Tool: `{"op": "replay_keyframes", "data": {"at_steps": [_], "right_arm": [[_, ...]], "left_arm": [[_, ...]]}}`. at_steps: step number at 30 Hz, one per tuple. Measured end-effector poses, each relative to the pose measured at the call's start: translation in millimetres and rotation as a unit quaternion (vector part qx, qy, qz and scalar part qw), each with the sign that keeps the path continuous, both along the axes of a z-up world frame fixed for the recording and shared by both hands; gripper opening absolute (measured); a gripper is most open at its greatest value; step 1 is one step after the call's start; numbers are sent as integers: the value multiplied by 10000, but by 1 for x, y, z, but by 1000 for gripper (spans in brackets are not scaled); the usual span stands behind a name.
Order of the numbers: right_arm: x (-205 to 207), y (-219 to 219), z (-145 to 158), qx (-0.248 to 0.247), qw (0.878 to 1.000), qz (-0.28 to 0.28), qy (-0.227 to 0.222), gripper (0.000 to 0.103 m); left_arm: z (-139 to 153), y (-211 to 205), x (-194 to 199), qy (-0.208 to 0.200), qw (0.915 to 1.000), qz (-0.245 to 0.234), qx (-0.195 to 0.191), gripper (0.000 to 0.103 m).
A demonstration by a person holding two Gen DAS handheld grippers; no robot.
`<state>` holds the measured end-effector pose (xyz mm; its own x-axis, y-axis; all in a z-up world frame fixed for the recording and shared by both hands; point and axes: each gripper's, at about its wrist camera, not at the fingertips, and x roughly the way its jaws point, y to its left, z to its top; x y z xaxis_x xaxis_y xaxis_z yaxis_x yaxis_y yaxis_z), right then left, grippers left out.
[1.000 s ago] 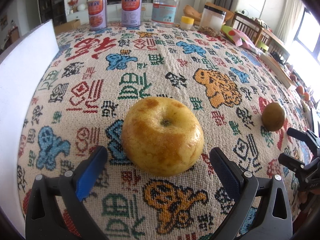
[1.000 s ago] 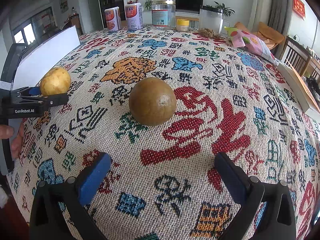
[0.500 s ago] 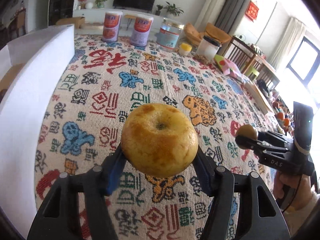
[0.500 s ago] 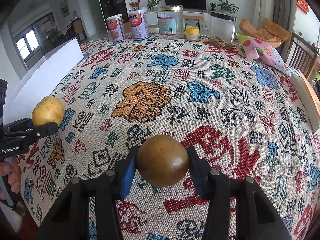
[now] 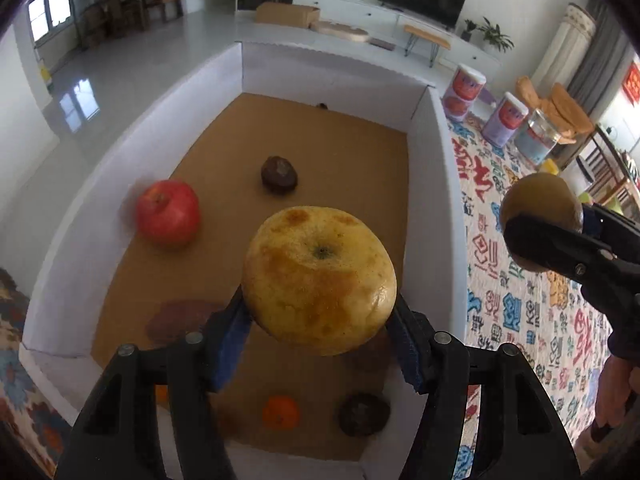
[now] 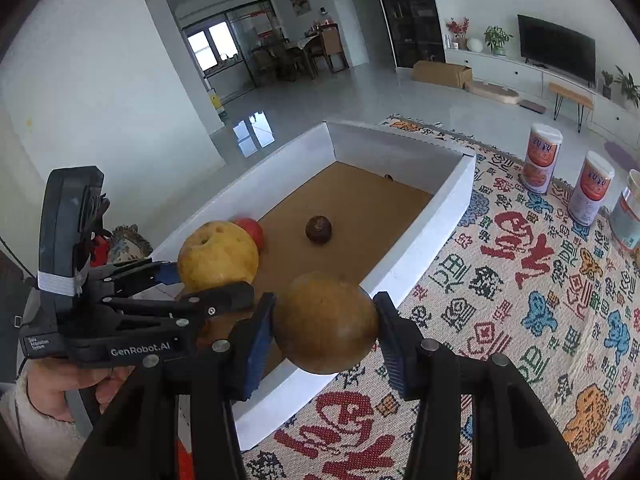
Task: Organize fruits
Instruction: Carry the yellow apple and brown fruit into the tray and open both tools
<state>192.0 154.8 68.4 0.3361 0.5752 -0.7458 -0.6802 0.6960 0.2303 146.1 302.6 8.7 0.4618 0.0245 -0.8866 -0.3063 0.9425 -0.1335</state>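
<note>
Left hand-held gripper [image 5: 320, 320]: pinching one yellow apple [image 5: 319, 280] between blue pads, held in the air above the box floor.
Right hand-held gripper [image 6: 325, 326]: pinching one round brown fruit [image 6: 326, 323], held over the near white wall of the box, at the edge of the cloth.
Jaw motion: both pairs closed onto their fruit within the last second; no change in the last half second.
Box [image 5: 434, 208]: one, white walls, brown cardboard floor, standing on the bench beside the patterned cloth [image 6: 520, 300].
Fruit inside box, left wrist view: one red apple [image 5: 168, 212] near the left wall; one dark round fruit [image 5: 279, 174] mid-floor; one orange fruit [image 5: 281, 412] and one more dark fruit [image 5: 364, 414] at the near end; one small dark speck at the far wall, too small to tell.
Blurred patches: one reddish-brown shape [image 5: 180, 318] left of the gripper, unclear.
Tins [image 6: 541, 158]: two tall labelled ones upright on the cloth, one jar [image 6: 628, 216] beside them.
Person: one hand [image 6: 60, 388] on the left gripper's handle.
</note>
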Motion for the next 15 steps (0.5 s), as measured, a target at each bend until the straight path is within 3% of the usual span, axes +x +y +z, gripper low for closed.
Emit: {"op": "replay_keyframes", "data": {"at_steps": [2,4,6,8,9,12,14,15], "right_arm": [[17,39,-15,-360,9993,60,89,49],[33,66,-33,-661,9974,52,270,49],[44,86,-51,-947,9948,71,374,49],[52,99,-66,-1151,9924,11,432,50],[56,102,-72,-1174,9919,-22,485,51],[59,101,-72,-1038,9933,-170,486,74],[57,92,-60,-832,9954,-313,352,87],[54,84,-51,-760,9959,-416,278,90]], "left_arm": [[-29,8,8,421,9990,58,-147,66],[-41,10,14,755,9967,105,-270,66],[-35,9,13,606,9981,-10,-143,67],[-33,6,14,626,9979,-36,188,75],[-32,6,13,568,9982,-49,176,81],[-20,8,2,171,9995,-79,237,81],[2,-1,-11,-262,9971,-99,710,81],[13,-6,-17,-469,9937,-108,1011,86]]}}
